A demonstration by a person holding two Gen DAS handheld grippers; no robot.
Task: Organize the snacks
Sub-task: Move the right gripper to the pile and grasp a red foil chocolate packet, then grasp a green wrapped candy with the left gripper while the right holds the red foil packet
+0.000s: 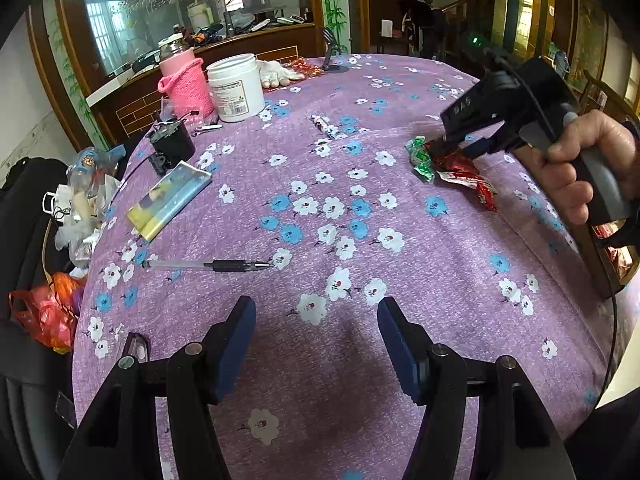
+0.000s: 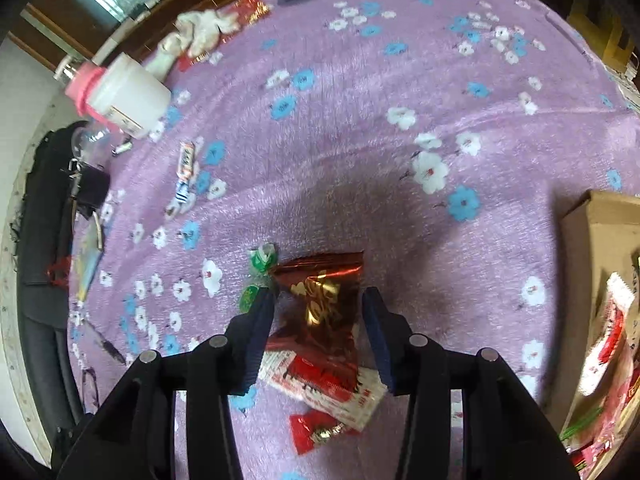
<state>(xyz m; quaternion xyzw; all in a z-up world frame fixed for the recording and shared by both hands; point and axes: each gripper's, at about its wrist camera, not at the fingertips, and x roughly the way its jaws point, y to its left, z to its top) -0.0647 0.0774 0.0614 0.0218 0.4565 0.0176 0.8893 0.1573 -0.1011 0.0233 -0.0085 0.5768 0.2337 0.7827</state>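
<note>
Right wrist view: tongs over the snack pile.
Right tongs point(image 2: 318, 312) apart around the red candy wrapper point(image 2: 320, 300), ready to pinch; left tongs point(image 1: 316, 332) apart, empty.

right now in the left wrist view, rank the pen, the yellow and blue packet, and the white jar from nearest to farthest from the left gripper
1. Pen: lying on the cloth just beyond the left gripper, ahead of its left finger.
2. Yellow and blue packet: farther back, near the table's left edge.
3. White jar: farthest, at the far left beside the pink knitted sleeve.
</note>
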